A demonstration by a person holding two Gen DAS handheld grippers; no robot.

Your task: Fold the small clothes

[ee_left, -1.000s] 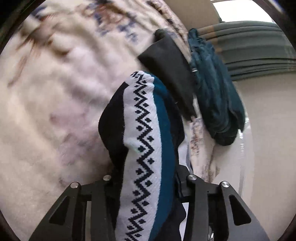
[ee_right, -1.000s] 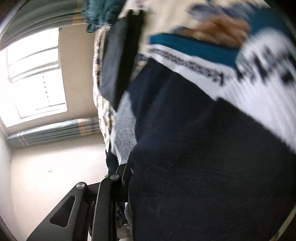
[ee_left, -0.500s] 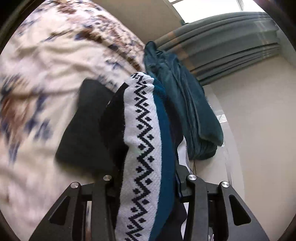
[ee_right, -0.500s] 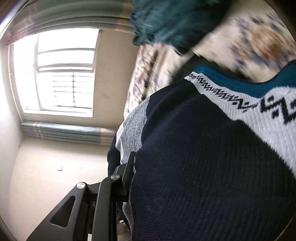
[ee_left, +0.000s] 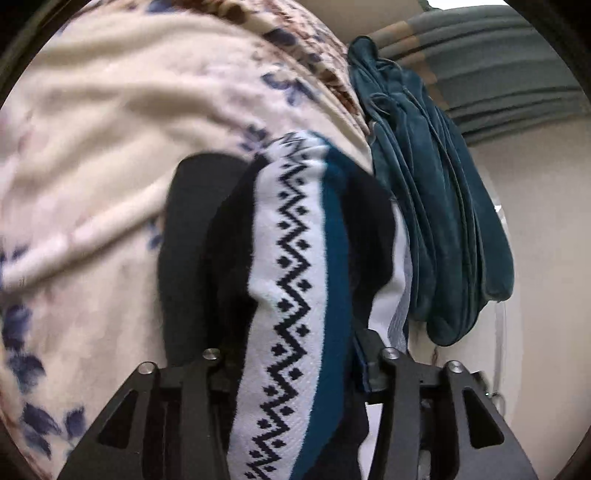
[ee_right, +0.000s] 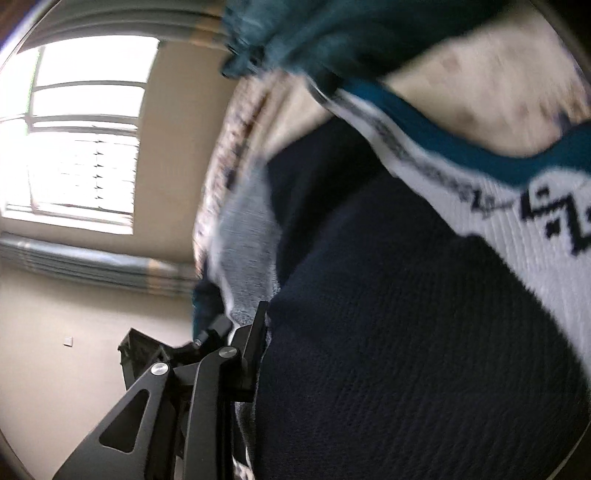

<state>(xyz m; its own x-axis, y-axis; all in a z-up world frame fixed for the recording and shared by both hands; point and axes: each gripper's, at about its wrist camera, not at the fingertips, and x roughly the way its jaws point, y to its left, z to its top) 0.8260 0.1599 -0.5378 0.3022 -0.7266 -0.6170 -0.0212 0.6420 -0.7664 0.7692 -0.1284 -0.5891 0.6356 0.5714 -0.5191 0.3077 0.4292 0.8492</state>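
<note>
A knitted garment (ee_left: 295, 295), navy with a white zigzag band and a teal stripe, hangs between the fingers of my left gripper (ee_left: 295, 354). Those jaws are opening with the cloth still pressed between them. Just behind it a folded black piece (ee_left: 188, 258) lies on the floral blanket (ee_left: 110, 147). The same knit (ee_right: 406, 332) fills the right wrist view, with a grey panel (ee_right: 251, 258) at its edge. My right gripper (ee_right: 351, 350) is also opening with the knit in it. Only its left finger (ee_right: 258, 332) shows; the other is hidden by cloth.
A bundle of teal clothes (ee_left: 443, 206) lies at the blanket's right edge, blurred as teal clothes (ee_right: 314, 33) in the right wrist view. Grey-green curtains (ee_left: 517, 74) and a bare wall stand beyond. A bright window (ee_right: 81, 140) is at the left.
Both grippers swept sideways across the bed with the knit. The black piece slid from upper right to directly behind the knit, the teal bundle drew closer, and the left fingers stand slightly wider.
</note>
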